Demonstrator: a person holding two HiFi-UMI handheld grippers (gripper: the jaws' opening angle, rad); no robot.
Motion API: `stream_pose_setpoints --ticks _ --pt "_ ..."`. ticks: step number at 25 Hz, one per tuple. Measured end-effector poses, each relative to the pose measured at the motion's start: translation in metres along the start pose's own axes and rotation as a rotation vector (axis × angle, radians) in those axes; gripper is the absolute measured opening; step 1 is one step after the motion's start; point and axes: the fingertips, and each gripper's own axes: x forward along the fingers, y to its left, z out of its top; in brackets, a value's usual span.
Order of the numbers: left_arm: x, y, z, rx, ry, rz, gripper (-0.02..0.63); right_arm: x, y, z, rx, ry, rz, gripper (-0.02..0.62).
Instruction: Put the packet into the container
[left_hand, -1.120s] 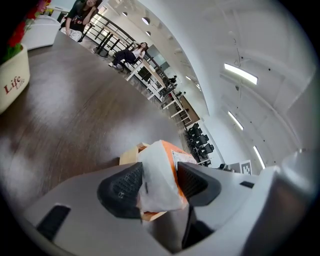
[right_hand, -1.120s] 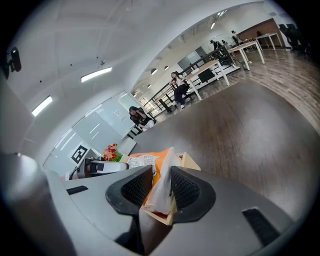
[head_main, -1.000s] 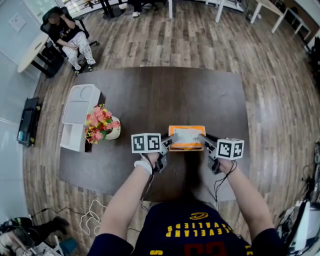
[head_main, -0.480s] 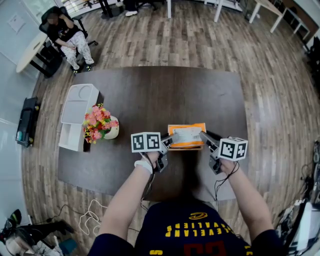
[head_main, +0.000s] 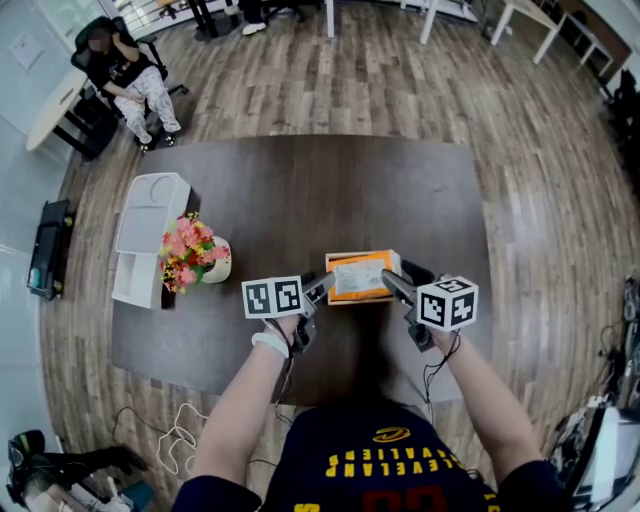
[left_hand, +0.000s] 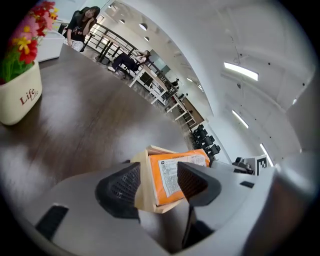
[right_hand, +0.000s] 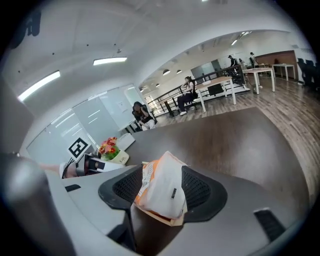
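While one dark surface (head_main: 300, 180) is carrying everything, one white bin (head_main: 145, 235) is sitting at its left edge and one flower pot (head_main: 195, 255) is standing just beside that. One wooden container (left_hand: 145, 185) is resting between the centre and the near edge, with one orange packet (head_main: 360, 275) lying inside. Two grippers are angling downward at it from either side. The left gripper (head_main: 322, 285) is clamping the container's wall together with the packet's edge. The right gripper (head_main: 395, 278) has just been opening its jaws, which are standing loose around the packet's other end.
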Motion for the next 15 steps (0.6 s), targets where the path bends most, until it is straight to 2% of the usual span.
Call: stream_pose_setpoints --ticks 2,6,10,11,12,13,14,15 --pt "-0.005 0.000 -0.004 0.000 -0.012 0.001 0.219 -0.009 -0.002 0.012 0.027 -0.064 -0.014 0.251" --pt "-0.020 -0.002 -0.013 0.019 -0.048 0.011 0.219 -0.036 0.000 0.033 0.057 -0.191 -0.015 0.253" --pt "-0.049 -0.018 -0.031 0.043 -0.100 0.012 0.219 -0.068 0.013 0.019 0.103 -0.218 0.052 0.242" --pt "-0.057 -0.024 -0.037 0.048 -0.107 0.011 0.219 -0.075 0.018 0.009 0.107 -0.202 0.072 0.166" --pt "-0.063 -0.031 -0.045 0.052 -0.113 0.002 0.219 -0.080 0.024 -0.001 0.109 -0.185 0.092 0.057" --pt "-0.069 -0.040 -0.052 0.058 -0.118 -0.012 0.219 -0.085 0.030 -0.010 0.113 -0.172 0.112 0.016" --pt "-0.074 -0.050 -0.057 0.067 -0.125 -0.028 0.203 -0.089 0.036 -0.017 0.122 -0.163 0.131 0.009" --pt "-0.078 -0.062 -0.061 0.079 -0.134 -0.046 0.116 -0.092 0.042 -0.022 0.134 -0.158 0.145 0.009"
